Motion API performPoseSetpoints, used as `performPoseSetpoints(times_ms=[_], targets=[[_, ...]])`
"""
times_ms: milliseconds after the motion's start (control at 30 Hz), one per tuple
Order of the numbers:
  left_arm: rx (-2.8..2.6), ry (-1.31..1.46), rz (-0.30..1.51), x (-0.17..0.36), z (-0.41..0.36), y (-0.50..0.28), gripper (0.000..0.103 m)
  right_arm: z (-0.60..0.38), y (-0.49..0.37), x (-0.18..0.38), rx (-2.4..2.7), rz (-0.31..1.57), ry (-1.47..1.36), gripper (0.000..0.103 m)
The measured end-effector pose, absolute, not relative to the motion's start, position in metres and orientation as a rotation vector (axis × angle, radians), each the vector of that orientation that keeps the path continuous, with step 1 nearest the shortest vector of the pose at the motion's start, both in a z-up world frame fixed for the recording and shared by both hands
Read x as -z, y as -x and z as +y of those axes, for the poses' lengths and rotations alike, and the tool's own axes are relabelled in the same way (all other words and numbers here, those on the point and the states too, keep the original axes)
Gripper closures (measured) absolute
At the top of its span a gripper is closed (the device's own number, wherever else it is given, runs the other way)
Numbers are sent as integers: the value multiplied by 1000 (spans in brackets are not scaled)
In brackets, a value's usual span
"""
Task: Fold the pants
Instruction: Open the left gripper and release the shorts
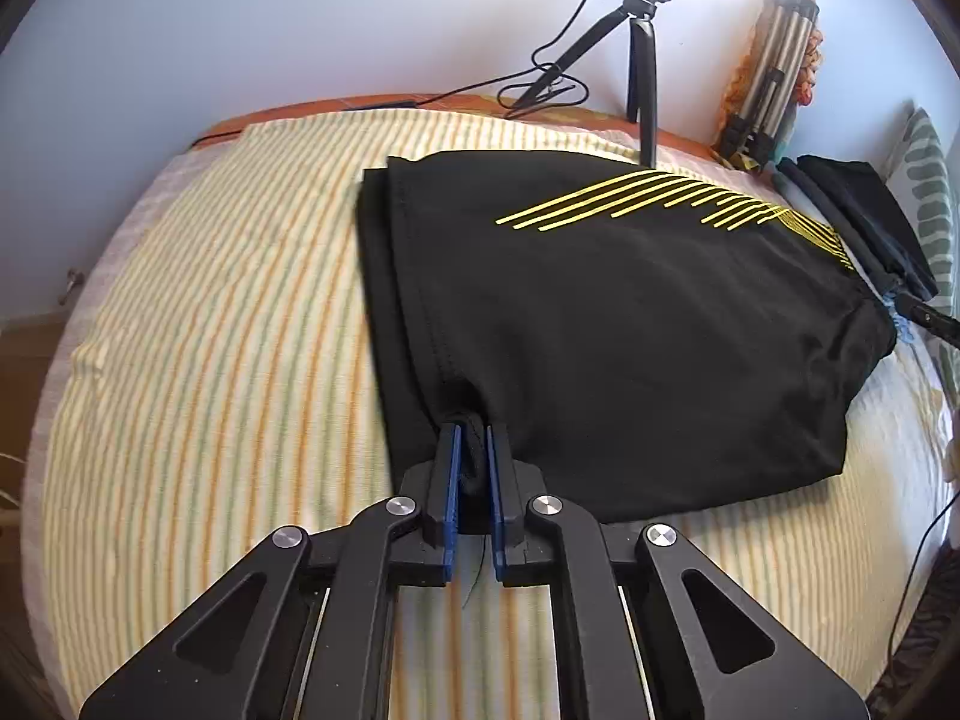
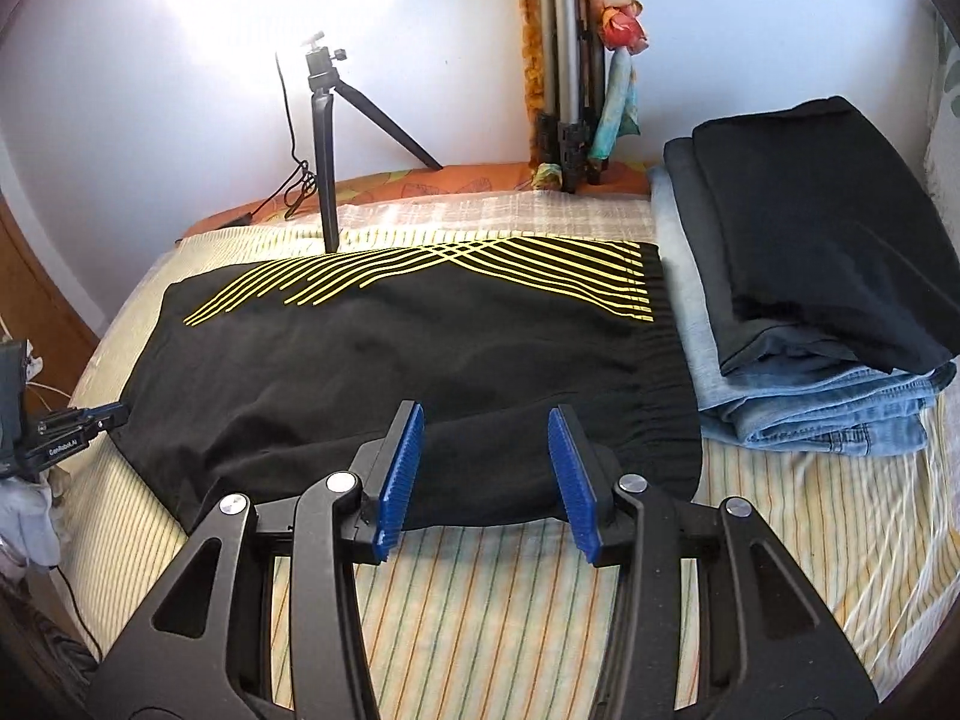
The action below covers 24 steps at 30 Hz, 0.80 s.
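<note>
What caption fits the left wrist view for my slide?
Left gripper shut on the hem of the black shorts with yellow stripes, spread on the striped bedsheet.

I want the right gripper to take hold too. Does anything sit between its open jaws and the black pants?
Nothing visible does. The right gripper stands open right at the near edge of the black pants, bare fabric between the blue pads. The folded stack lies off to the side.

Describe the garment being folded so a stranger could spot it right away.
Start at the striped bed cover, with a small black tripod at the wall. The black shorts lie flat across the middle, left of a stack of folded clothes. Only the shorts carry thin yellow lines fanning across the fabric.
</note>
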<state>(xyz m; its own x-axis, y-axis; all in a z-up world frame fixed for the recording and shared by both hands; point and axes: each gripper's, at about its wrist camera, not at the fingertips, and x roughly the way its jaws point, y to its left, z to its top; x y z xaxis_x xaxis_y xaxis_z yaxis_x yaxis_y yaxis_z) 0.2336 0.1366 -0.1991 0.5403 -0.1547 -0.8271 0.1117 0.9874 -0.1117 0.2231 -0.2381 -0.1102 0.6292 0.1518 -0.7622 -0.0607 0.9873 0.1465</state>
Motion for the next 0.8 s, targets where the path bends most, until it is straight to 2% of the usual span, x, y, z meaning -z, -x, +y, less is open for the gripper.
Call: performPoseSetpoints(times_ms=[233, 367, 467, 533, 567, 800], targets=[[114, 21, 978, 198, 144, -231, 96, -256, -226, 114, -104, 903, -173, 57], [84, 24, 961, 188, 146, -229, 87, -276, -224, 124, -68, 922, -240, 56], [80, 18, 909, 170, 144, -227, 85, -301, -218, 135, -21, 932, -346, 48], [124, 31, 877, 156, 136, -227, 73, -318, -213, 142, -11, 942, -441, 47], [151, 24, 867, 149, 126, -229, 62, -325, -211, 146, -9, 948, -495, 47], [386, 9, 852, 136, 44, -254, 60, -350, -214, 184, -86, 980, -846, 46]])
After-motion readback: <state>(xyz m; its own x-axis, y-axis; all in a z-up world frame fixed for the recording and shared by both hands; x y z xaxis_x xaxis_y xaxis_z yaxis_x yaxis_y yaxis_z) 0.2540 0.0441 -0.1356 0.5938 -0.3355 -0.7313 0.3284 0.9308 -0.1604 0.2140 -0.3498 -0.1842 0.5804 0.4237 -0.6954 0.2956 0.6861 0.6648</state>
